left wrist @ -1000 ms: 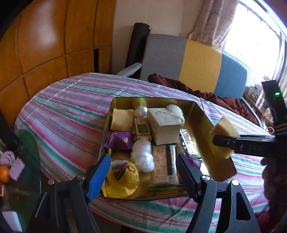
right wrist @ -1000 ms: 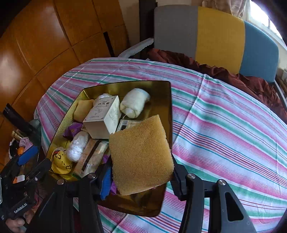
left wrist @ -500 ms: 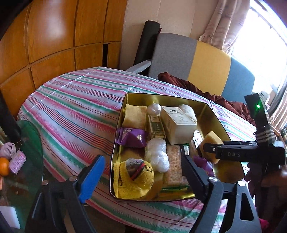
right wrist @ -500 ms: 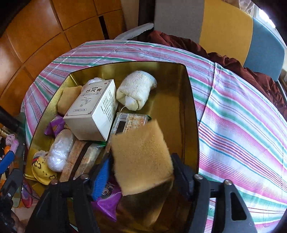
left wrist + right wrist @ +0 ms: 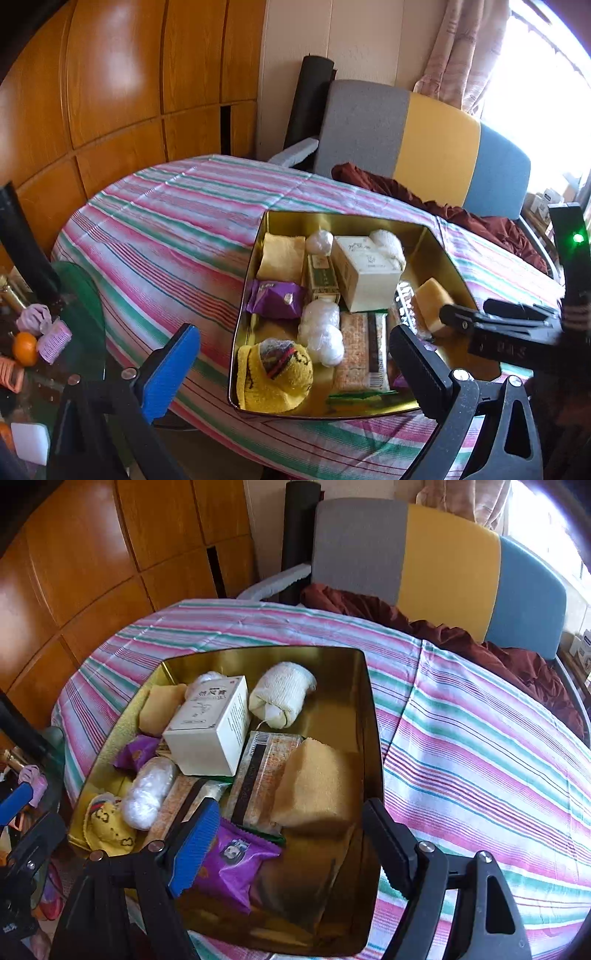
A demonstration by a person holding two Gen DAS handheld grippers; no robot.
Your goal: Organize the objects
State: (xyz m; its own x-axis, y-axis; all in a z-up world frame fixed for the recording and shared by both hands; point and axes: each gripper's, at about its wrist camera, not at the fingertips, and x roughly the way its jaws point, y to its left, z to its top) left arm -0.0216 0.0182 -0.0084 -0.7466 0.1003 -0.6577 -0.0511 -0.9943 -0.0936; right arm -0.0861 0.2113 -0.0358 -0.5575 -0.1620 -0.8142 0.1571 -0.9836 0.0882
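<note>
While jaws just opened, sponge (image 5: 317, 782) lies beyond right hand-held gripper (image 5: 288, 845).

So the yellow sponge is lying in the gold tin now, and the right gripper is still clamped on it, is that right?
Not quite. The yellow sponge does lie in the gold tin, but the right gripper is not clamped on it: its jaws have just been opening and stand clear of the sponge. The right wrist view shows this.

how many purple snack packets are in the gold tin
2. One purple packet lies by the left wall of the tin; the other purple packet sits at the near end under the right gripper. More may be buried.
</note>
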